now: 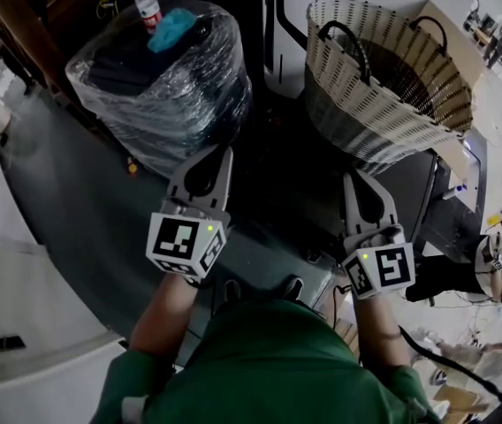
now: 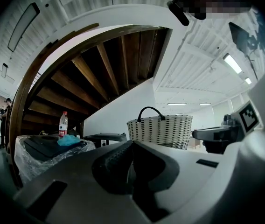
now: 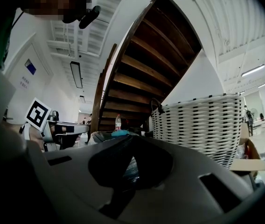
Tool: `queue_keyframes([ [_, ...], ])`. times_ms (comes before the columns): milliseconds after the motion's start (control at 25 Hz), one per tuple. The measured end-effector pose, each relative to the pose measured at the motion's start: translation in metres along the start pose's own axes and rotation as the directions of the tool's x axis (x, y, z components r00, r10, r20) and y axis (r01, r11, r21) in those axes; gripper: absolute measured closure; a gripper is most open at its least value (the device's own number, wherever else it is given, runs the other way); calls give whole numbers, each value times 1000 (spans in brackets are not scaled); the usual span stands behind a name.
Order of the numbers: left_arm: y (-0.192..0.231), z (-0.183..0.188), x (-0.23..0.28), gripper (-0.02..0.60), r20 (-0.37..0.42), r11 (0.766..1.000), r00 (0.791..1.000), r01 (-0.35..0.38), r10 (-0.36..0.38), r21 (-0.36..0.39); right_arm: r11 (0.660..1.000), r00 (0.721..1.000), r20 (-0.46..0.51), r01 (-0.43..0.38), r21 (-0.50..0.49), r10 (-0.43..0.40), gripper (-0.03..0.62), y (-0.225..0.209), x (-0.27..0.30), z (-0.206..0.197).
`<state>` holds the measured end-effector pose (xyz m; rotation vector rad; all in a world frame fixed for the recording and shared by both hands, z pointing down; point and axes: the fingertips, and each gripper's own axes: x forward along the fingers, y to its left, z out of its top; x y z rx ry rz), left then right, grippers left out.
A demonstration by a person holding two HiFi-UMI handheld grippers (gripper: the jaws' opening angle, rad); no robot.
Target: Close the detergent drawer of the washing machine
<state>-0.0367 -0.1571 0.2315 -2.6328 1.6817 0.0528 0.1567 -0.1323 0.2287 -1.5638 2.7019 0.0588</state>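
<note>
The detergent drawer cannot be picked out in any view; the dim, dark surface under the grippers may be the machine's top, though it is too murky to say. Above it in the head view, the left gripper (image 1: 224, 155) and the right gripper (image 1: 351, 178) are held side by side, well apart, tips pointing away from the person's green top (image 1: 269, 360). Each gripper's own view shows its jaws brought together at the tip with nothing between them, both tipped upward towards a wooden staircase (image 2: 100, 73) and the ceiling. Ahead of the right gripper stands a woven basket (image 1: 384, 87) with dark handles, its far rim cut by the frame. Ahead of the left sits a dark bundle wrapped in clear film (image 1: 163, 82) — a blue cloth (image 1: 173, 26) and a water bottle (image 1: 148, 5) rest on top. A white surface (image 1: 30, 307) fills the lower left corner, only partly in frame.
</note>
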Motion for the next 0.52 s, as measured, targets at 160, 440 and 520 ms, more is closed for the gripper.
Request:
queue_keyframes([
  [160, -6, -4, 1, 558, -7, 1000, 1000, 0, -1, -8, 1000, 1000, 0, -4, 0, 4, 575, -3, -3, -3],
  [440, -17, -13, 10, 558, -28, 1000, 1000, -12, 12, -23, 1000, 1000, -10, -23, 13, 23, 575, -18, -4, -9],
  [520, -21, -14, 13, 558, -30, 1000, 999, -14, 14, -24, 999, 1000, -12, -27, 17, 28, 576, -22, -4, -10],
])
